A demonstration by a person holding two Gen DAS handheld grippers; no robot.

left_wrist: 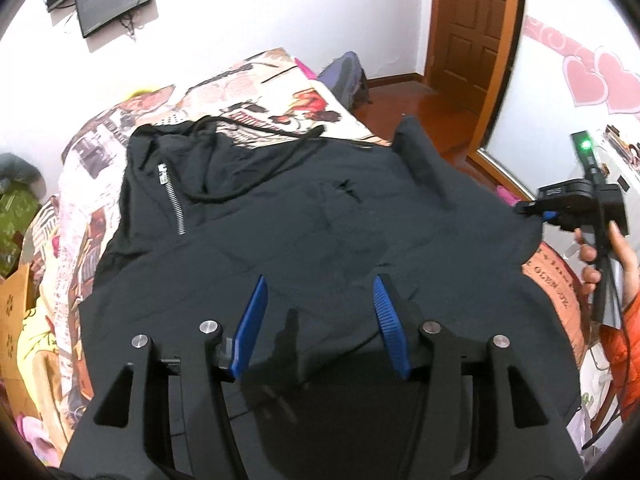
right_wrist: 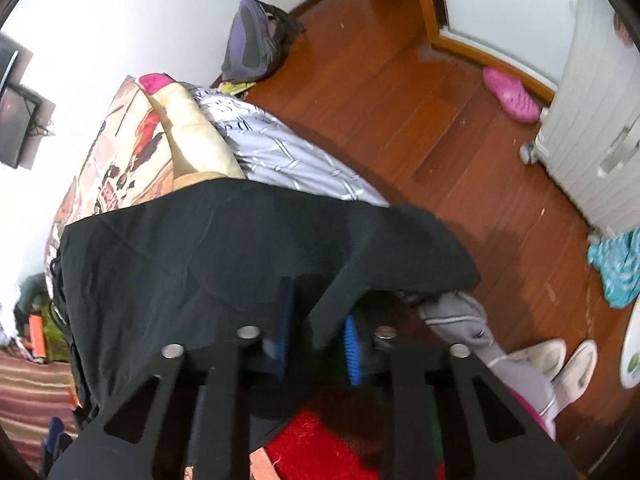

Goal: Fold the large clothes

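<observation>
Right tool (right_wrist: 316,344) apparently pinching black hoodie (left_wrist: 320,216); backpack (right_wrist: 252,40) beyond bed (left_wrist: 248,92).

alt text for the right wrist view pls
The right hand-held gripper pinches the edge of a black hoodie spread over a bed, its blue fingers partly hidden by fabric. Beyond lie a wooden floor, a pink shoe and a purple backpack.

We count 1 black hoodie (left_wrist: 304,216) on the bed (left_wrist: 248,80), 2 grippers, 1 pink shoe (right_wrist: 510,94) nr door.
</observation>
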